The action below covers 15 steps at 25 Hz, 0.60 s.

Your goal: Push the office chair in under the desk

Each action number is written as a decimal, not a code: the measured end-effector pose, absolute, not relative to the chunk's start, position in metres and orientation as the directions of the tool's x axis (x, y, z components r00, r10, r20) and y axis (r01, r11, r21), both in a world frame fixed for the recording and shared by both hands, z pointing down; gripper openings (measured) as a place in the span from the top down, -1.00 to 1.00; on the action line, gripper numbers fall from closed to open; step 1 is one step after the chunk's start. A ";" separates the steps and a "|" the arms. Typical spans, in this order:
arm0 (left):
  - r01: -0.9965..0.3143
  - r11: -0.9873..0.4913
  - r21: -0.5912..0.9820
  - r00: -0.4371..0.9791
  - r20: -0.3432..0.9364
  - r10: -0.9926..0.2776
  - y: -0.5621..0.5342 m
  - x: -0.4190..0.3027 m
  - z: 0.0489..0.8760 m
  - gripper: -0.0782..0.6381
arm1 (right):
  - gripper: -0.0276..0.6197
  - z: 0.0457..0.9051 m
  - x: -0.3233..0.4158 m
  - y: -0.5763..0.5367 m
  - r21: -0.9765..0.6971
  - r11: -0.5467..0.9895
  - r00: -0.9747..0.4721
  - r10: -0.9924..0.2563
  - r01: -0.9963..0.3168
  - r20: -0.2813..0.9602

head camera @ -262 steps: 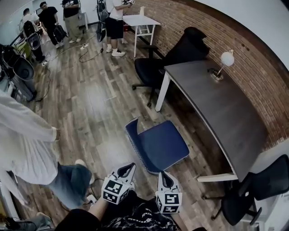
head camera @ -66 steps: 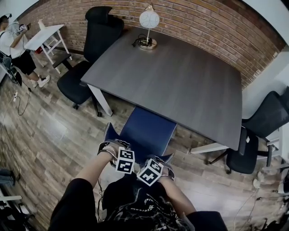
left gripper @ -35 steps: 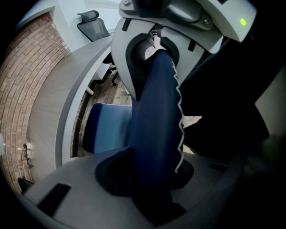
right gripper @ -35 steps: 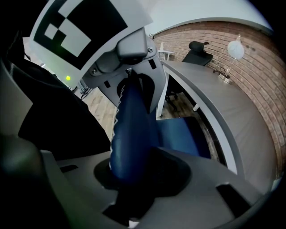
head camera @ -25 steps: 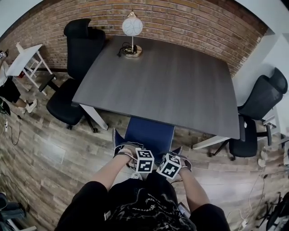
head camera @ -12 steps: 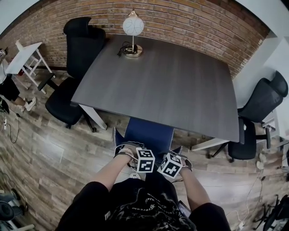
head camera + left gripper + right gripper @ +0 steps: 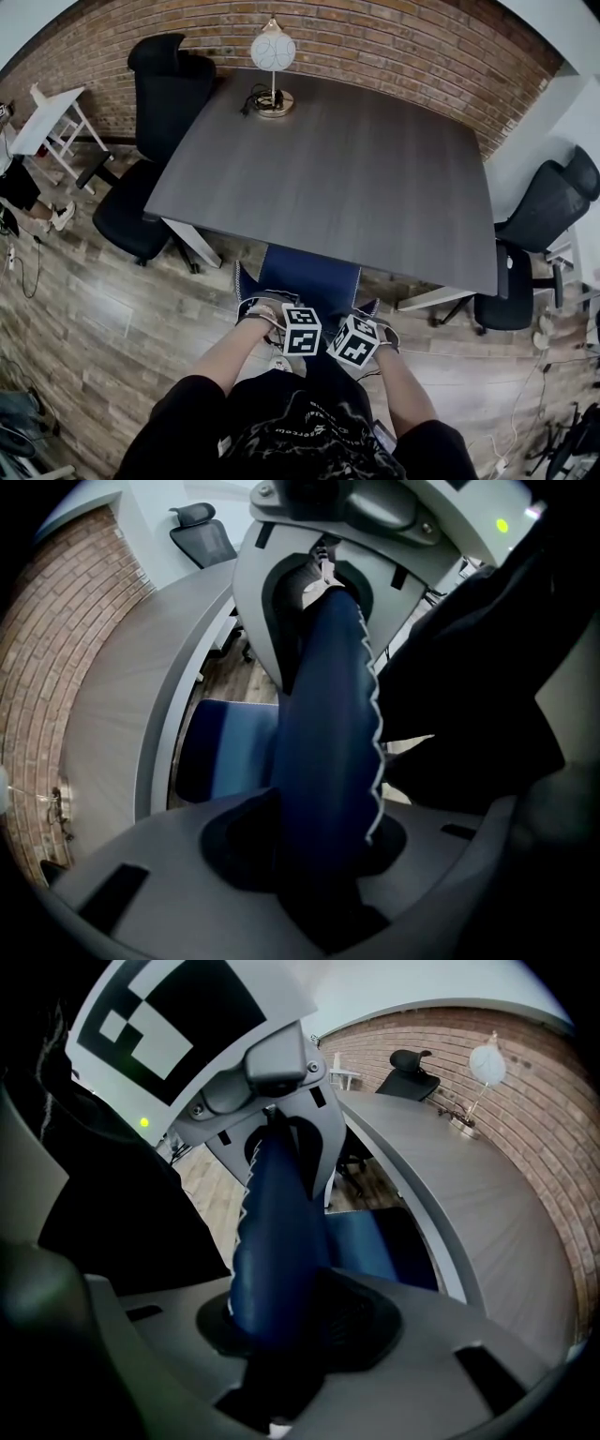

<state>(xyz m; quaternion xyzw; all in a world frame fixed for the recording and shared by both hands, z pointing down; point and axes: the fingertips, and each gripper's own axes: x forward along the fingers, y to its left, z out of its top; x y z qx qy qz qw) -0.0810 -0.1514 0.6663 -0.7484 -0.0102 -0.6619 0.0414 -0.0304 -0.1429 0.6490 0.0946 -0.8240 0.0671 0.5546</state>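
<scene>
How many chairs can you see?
3. The blue chair is at the desk's near edge, the left black chair at its left end, the right black chair at its right. Others may be hidden.

Chair partly under desk, lamp on desk (far left corner)

Blue cloth chair, matt wood-grain desk, brick wall.

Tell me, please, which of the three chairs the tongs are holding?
The blue chair at the near edge of the desk: left tongs and right tongs clamp its backrest. The left black chair and right black chair stand untouched.
</scene>
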 end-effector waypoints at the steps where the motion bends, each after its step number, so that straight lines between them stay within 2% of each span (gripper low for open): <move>1: 0.070 -0.996 -0.047 0.123 0.992 -0.038 -0.152 -0.081 0.666 0.40 | 0.54 0.649 -0.030 -0.144 -0.004 0.973 -0.367 -0.083 -0.229 0.926; 15: 0.059 -0.998 -0.038 0.127 0.991 -0.030 -0.169 -0.074 0.666 0.40 | 0.54 0.649 -0.024 -0.161 -0.010 0.975 -0.369 -0.074 -0.220 0.927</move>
